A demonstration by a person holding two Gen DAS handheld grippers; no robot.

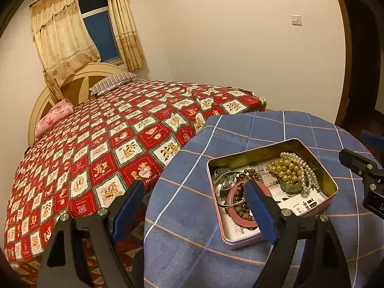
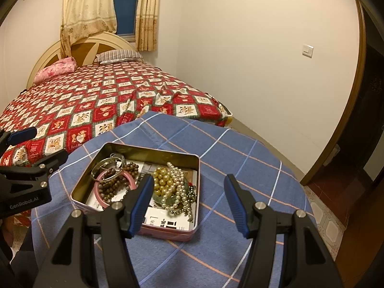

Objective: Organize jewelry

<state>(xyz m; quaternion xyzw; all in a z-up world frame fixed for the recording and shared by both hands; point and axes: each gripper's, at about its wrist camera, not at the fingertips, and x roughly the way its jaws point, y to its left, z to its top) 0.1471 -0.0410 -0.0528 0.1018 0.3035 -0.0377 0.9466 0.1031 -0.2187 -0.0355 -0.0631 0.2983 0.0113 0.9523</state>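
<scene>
Bedcover point(image 1: 96, 144) in red and white squares fills the far part of both views, with a striped pillow point(image 1: 112, 82) and a pink pillow point(image 1: 54, 117) at the headboard. Nearer stands the round desk point(image 2: 240, 168) under a blue checked cloth, just beside the bed. On the cloth rests an open tin box point(image 2: 79, 190), its pink outer wall facing the cameras. Inside it, on printed paper, the jewelry lies in two groups: on one side a pink bangle point(image 2: 97, 190) with a brown bead bracelet point(image 2: 112, 186) across it and a silver bangle point(image 2: 105, 164) behind, on the other side a heap of gold beads point(image 2: 160, 180) and a white pearl necklace point(image 2: 178, 187) over a green stone piece. The left gripper point(image 1: 194, 213) hovers low at the near left edge of the desk, tilted down and forward; its jaws are spread wide and hold nothing, one finger before the bed, the other before the near end of the box. The right gripper point(image 2: 189, 204) hovers at the near side of the box, also tilted down, with jaws wide apart and empty, its left finger point(image 2: 141, 204) before the box and the other over bare cloth.
</scene>
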